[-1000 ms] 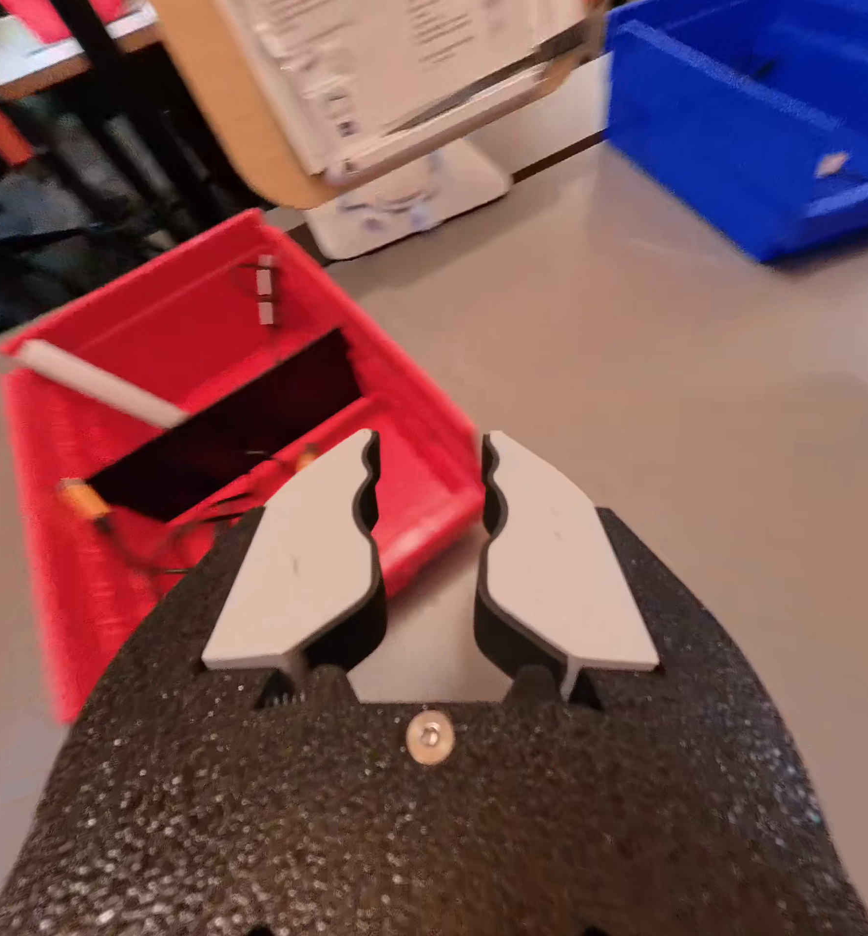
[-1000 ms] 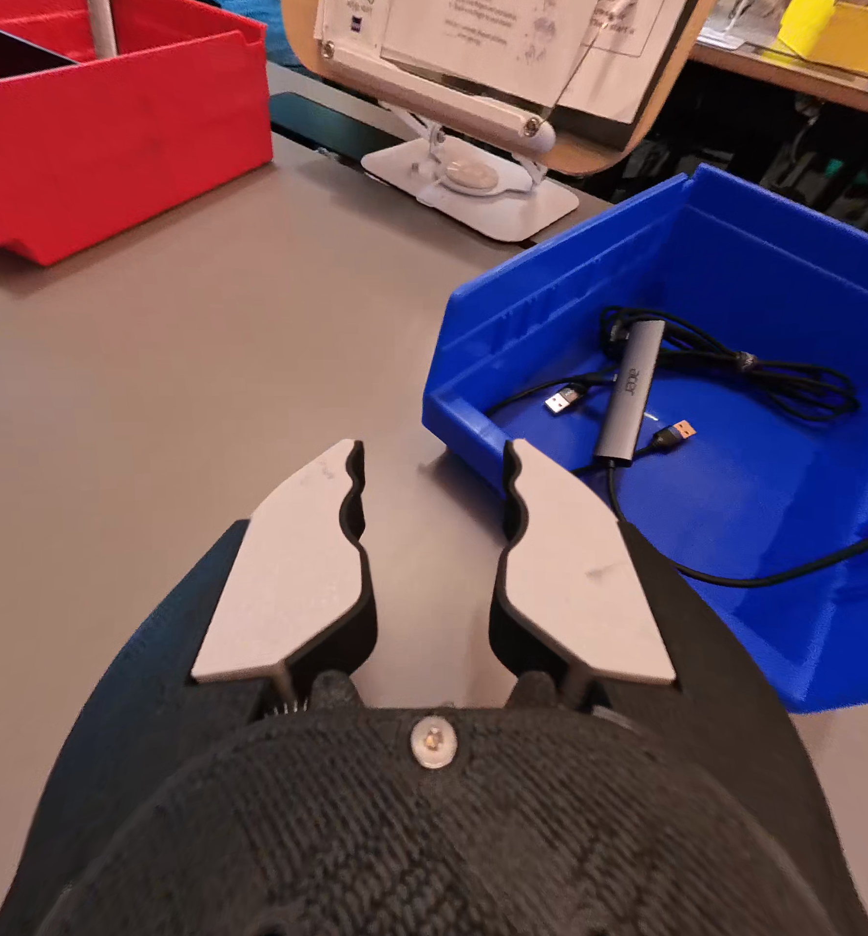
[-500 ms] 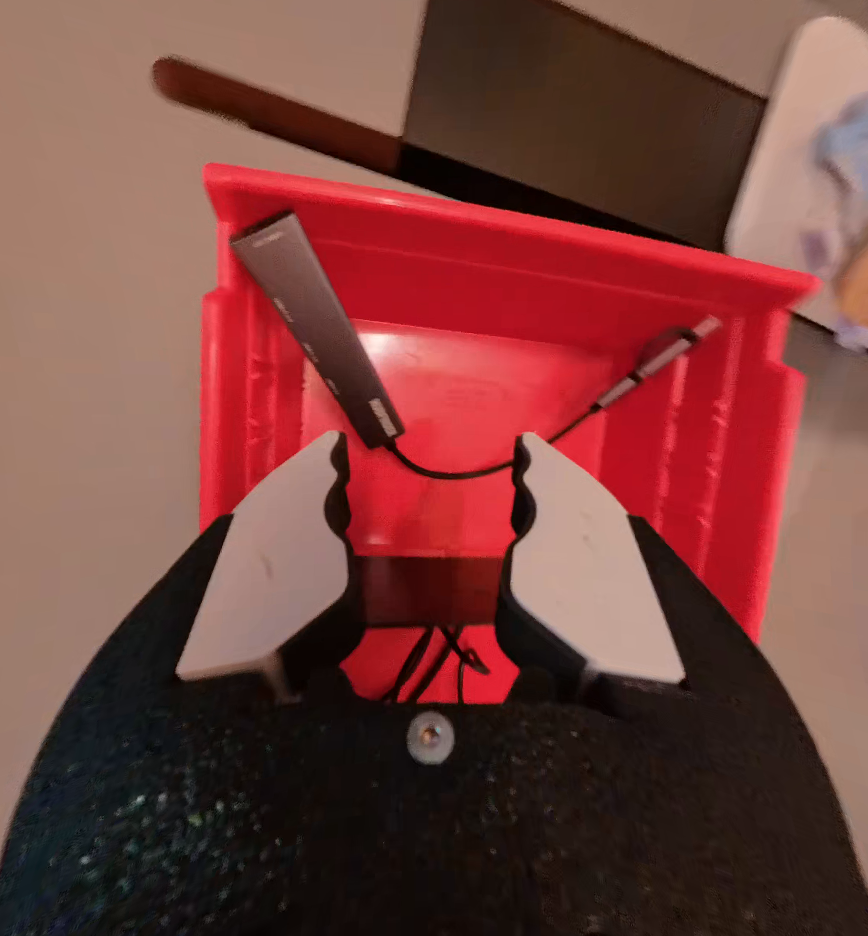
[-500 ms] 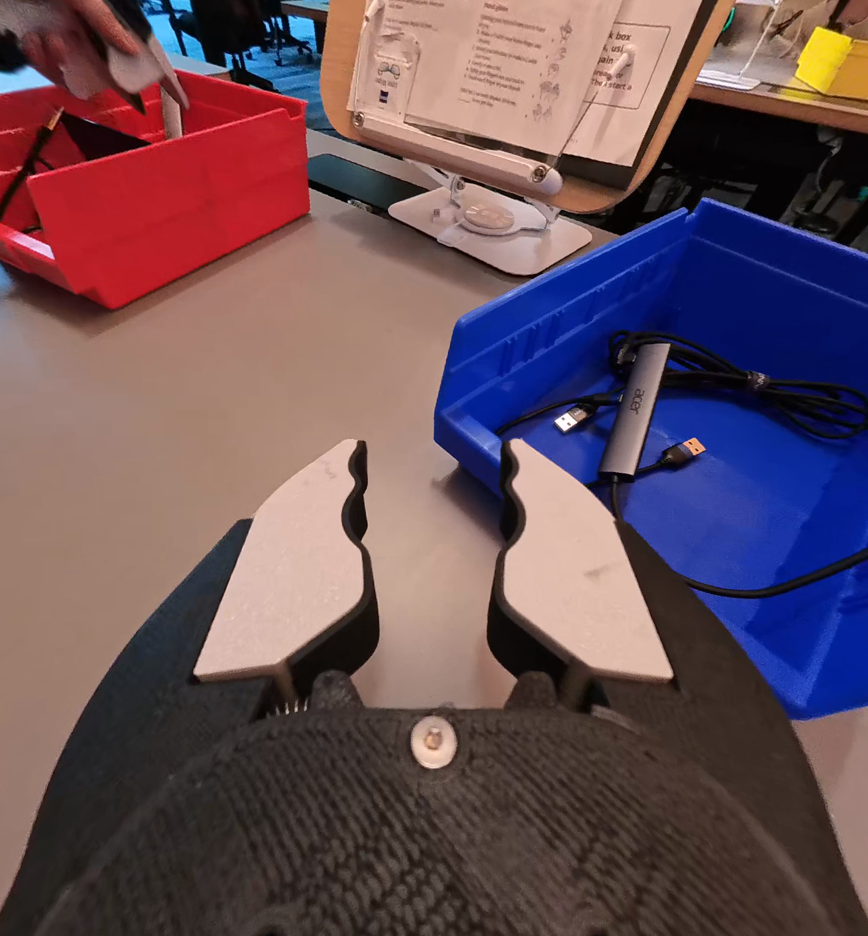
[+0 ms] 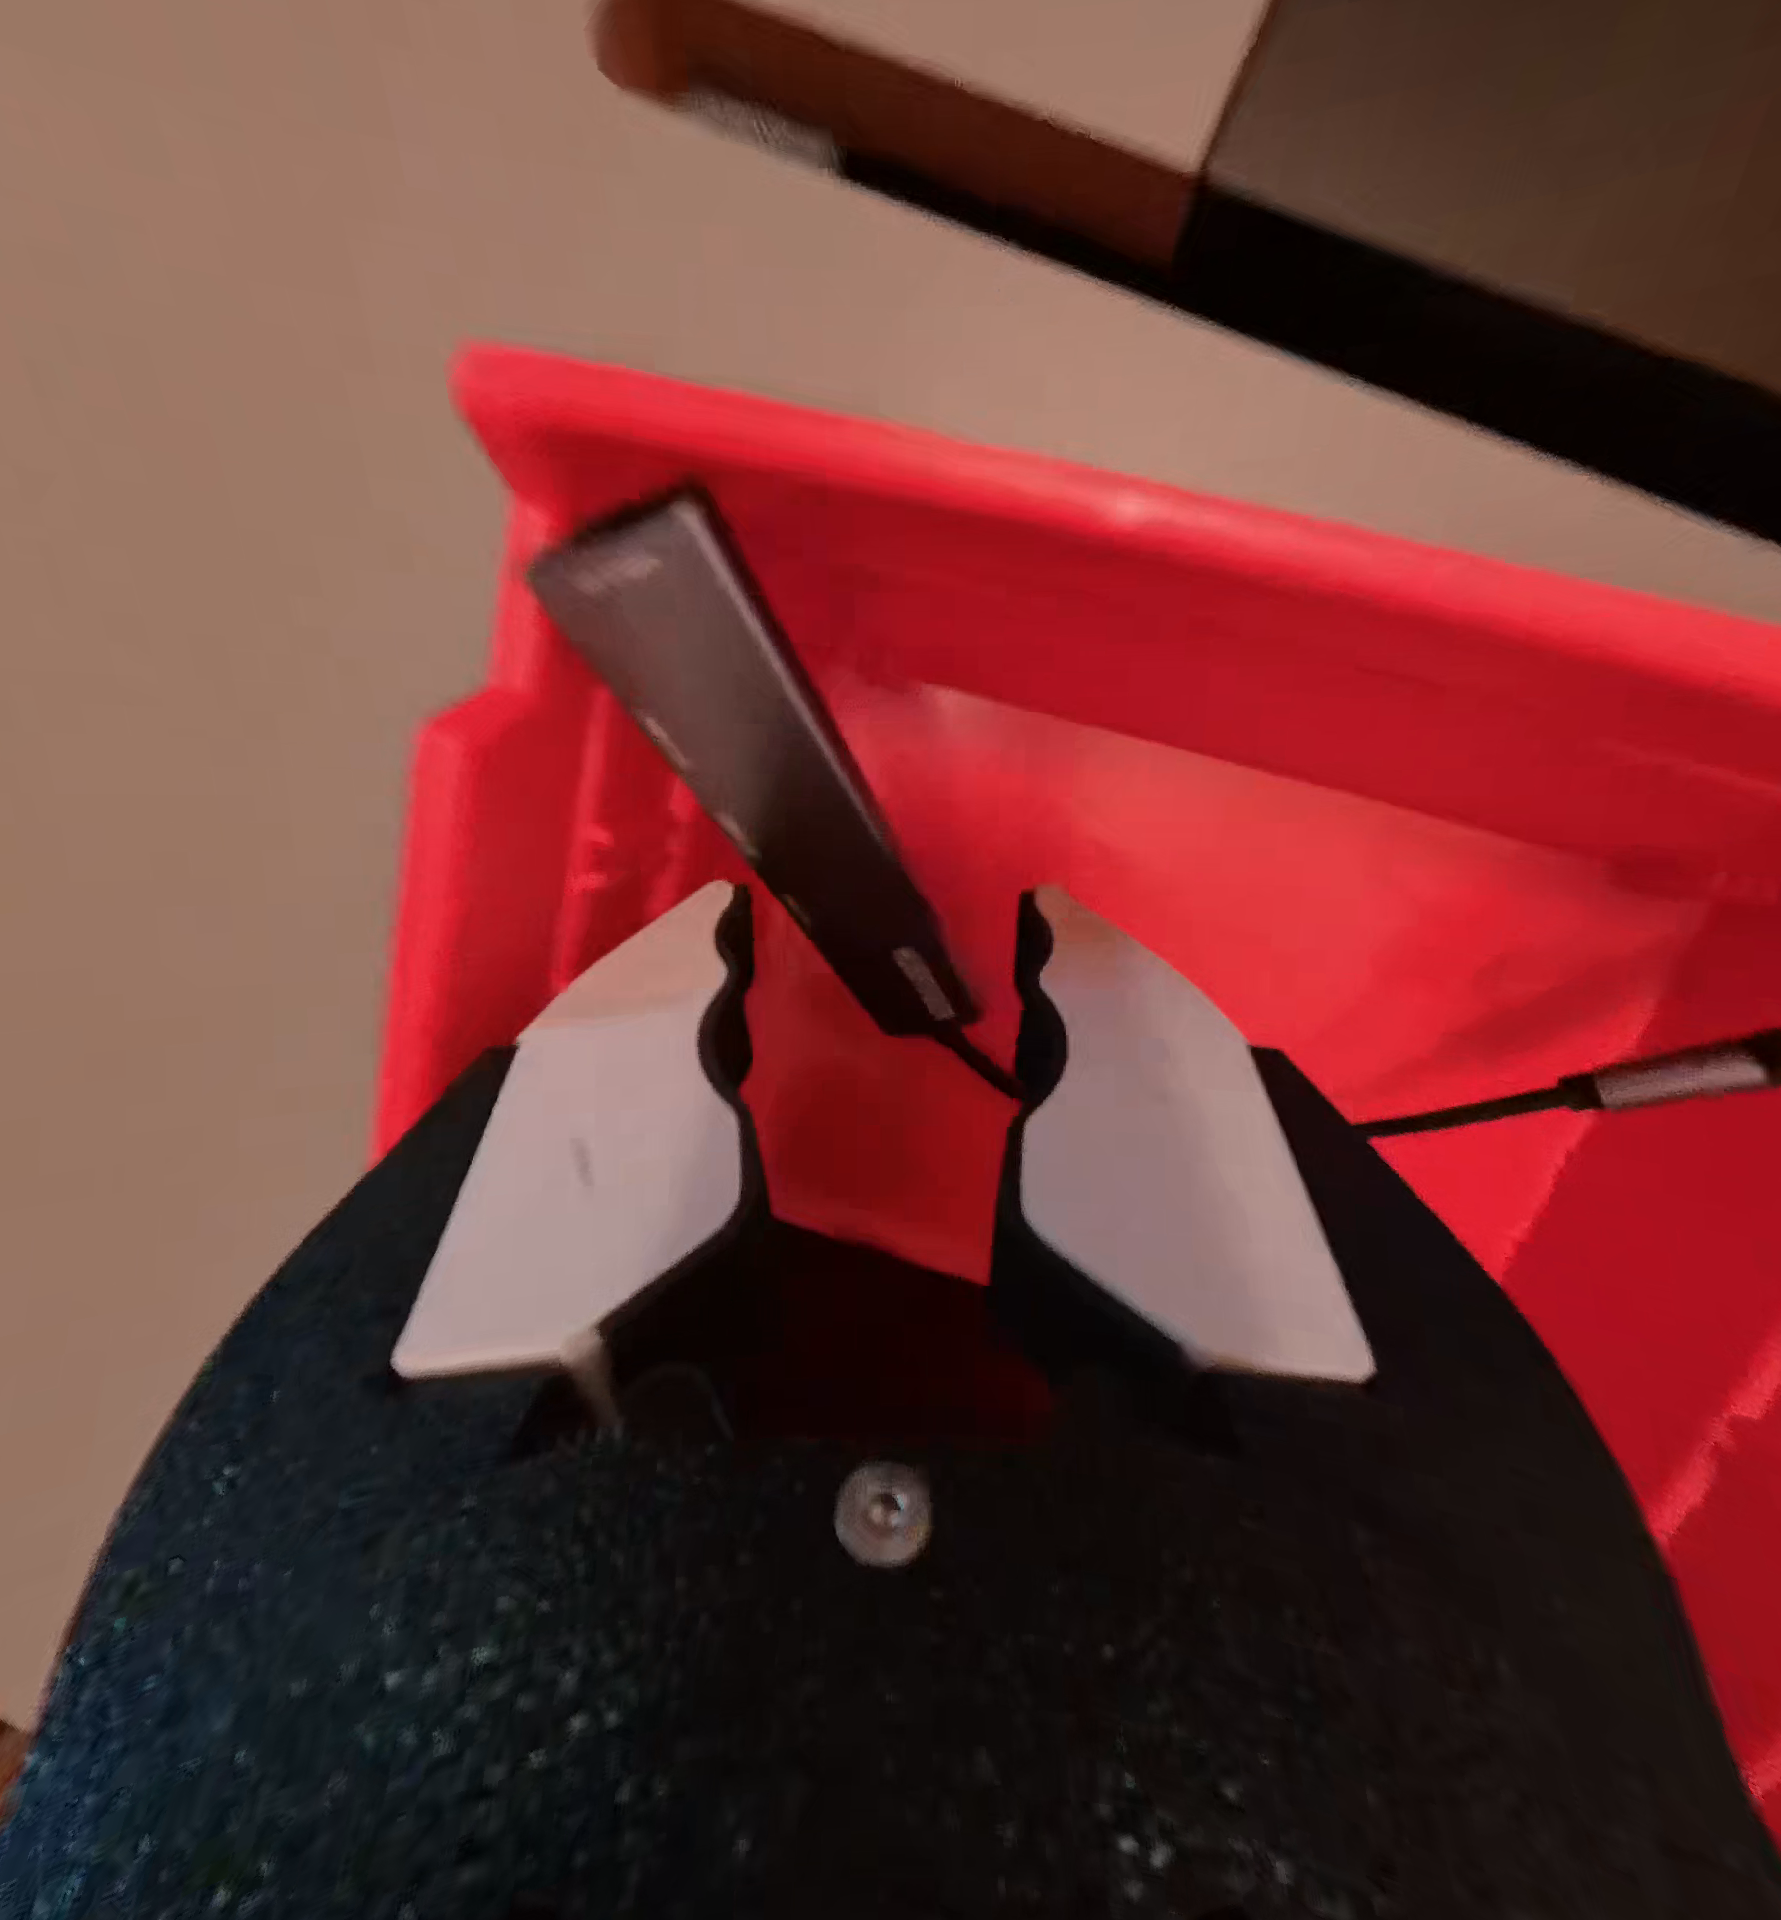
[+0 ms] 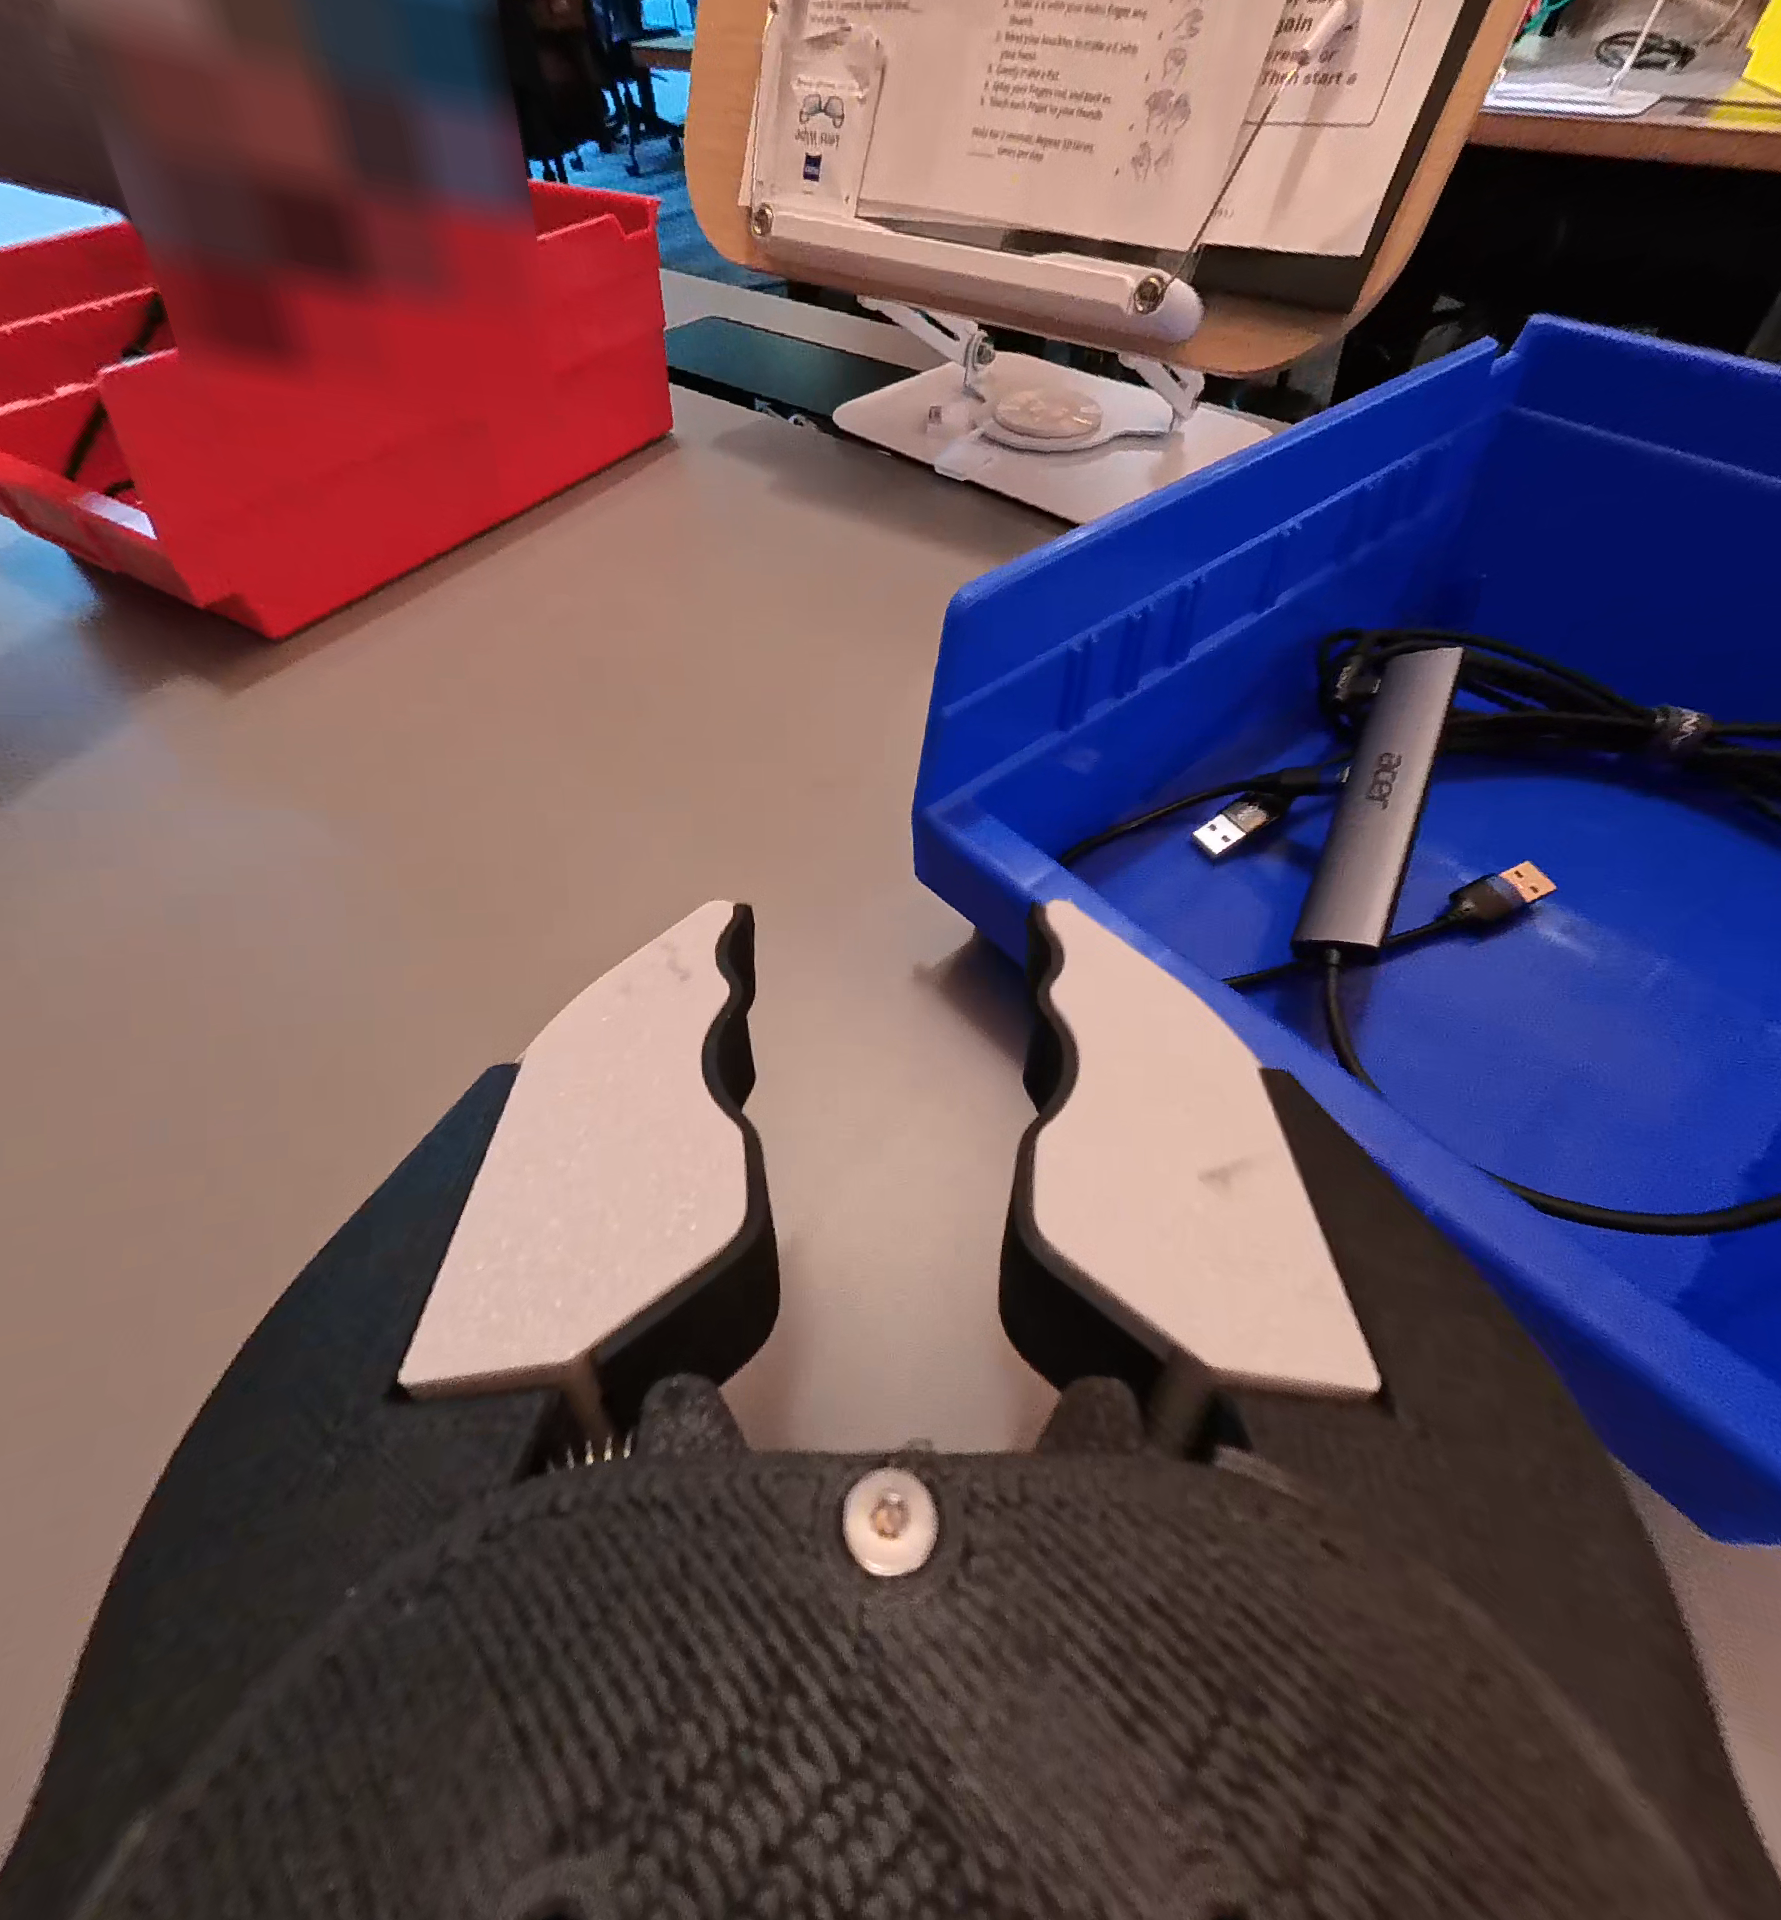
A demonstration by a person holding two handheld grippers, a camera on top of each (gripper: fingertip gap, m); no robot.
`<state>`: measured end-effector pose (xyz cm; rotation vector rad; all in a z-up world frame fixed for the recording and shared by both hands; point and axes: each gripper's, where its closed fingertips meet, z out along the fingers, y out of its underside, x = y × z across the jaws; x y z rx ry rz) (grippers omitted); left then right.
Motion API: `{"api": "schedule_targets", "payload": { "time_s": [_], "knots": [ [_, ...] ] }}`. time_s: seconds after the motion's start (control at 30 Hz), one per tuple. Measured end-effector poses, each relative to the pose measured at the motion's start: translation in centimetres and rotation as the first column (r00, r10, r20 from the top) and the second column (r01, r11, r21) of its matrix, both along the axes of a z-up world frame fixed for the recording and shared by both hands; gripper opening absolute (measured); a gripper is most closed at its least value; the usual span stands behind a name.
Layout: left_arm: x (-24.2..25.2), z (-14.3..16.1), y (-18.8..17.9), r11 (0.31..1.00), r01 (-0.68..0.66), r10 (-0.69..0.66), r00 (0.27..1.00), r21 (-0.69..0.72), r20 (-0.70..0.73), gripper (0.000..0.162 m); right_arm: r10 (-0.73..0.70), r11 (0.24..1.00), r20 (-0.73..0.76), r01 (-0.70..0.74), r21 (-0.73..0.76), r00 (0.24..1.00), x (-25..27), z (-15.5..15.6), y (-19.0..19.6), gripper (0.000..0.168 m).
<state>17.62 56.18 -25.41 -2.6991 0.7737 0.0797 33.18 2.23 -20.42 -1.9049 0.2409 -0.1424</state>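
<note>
Red bin (image 5: 1281,644): hub (image 5: 751,769) between tongs (image 5: 881,904) (parted)

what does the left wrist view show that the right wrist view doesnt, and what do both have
Only the left wrist view: the open left gripper above the inside of the red bin, where a dark hub leans on the wall, its cable plug lying to the right.

Only the right wrist view: the open right gripper over the table, a blue bin holding a grey hub with cables, and a document stand.

Both: the red bin.
</note>
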Motion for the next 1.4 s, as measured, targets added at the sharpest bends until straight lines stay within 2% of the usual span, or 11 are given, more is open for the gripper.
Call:
{"api": "schedule_targets", "payload": {
  "time_s": [0.13,0.27,0.37,0.5,0.63,0.8,0.97,1.1,1.27,1.33,1.4],
  "knots": [
    [-0.5,-0.6,0.0,1.000,-0.002,0.002,1.000,-0.008,-0.001,0.034,-0.005,1.000,0.021,0.005,-0.012,1.000,0.0,-0.1,-0.1,0.050],
    [0.2,1.1,0.3,0.996,0.058,-0.064,0.993,0.061,0.101,0.024,-0.004,1.000,0.023,0.005,-0.004,1.000,-0.1,0.2,0.1,0.049],
    [1.1,4.0,-0.3,0.986,0.138,-0.152,0.973,0.089,0.172,0.023,0.002,1.000,0.039,-0.002,0.020,0.999,-0.5,0.9,0.4,0.049],
    [2.0,10.5,-2.2,0.978,0.176,-0.205,0.906,0.110,0.371,0.023,0.047,0.994,0.099,-0.056,0.090,0.994,-2.4,3.0,1.5,0.051],
    [2.7,18.3,-7.3,0.955,0.266,-0.292,0.757,0.132,0.584,0.023,0.070,0.966,0.216,-0.120,0.228,0.974,-5.9,7.6,2.9,0.060],
    [3.3,24.9,-20.9,0.842,0.508,-0.428,0.429,0.179,0.795,0.023,0.065,0.901,0.366,-0.212,0.378,0.928,-13.0,12.7,4.7,0.059],
    [2.0,24.0,-34.8,0.722,0.656,-0.444,0.193,0.221,0.875,0.023,-0.017,0.914,0.449,-0.168,0.369,0.894,-16.2,12.9,5.8,0.051],
    [1.0,20.5,-41.9,0.729,0.668,-0.325,0.141,0.152,0.935,0.023,-0.083,0.920,0.563,-0.154,0.360,0.822,-17.3,13.2,5.6,0.043],
    [0.7,15.9,-42.5,0.809,0.574,-0.276,0.176,0.129,0.945,0.023,-0.042,0.940,0.634,-0.185,0.288,0.772,-17.9,11.6,6.4,0.047],
    [0.5,14.8,-41.0,0.840,0.508,-0.333,0.203,0.192,0.921,0.023,0.144,0.937,0.624,-0.309,0.164,0.768,-18.7,9.4,7.1,0.050],
    [-0.2,14.0,-37.5,0.866,0.393,-0.434,0.290,0.308,0.853,0.023,0.420,0.873,0.510,-0.487,-0.003,0.750,-20.5,7.2,6.7,0.055]
  ]
}}
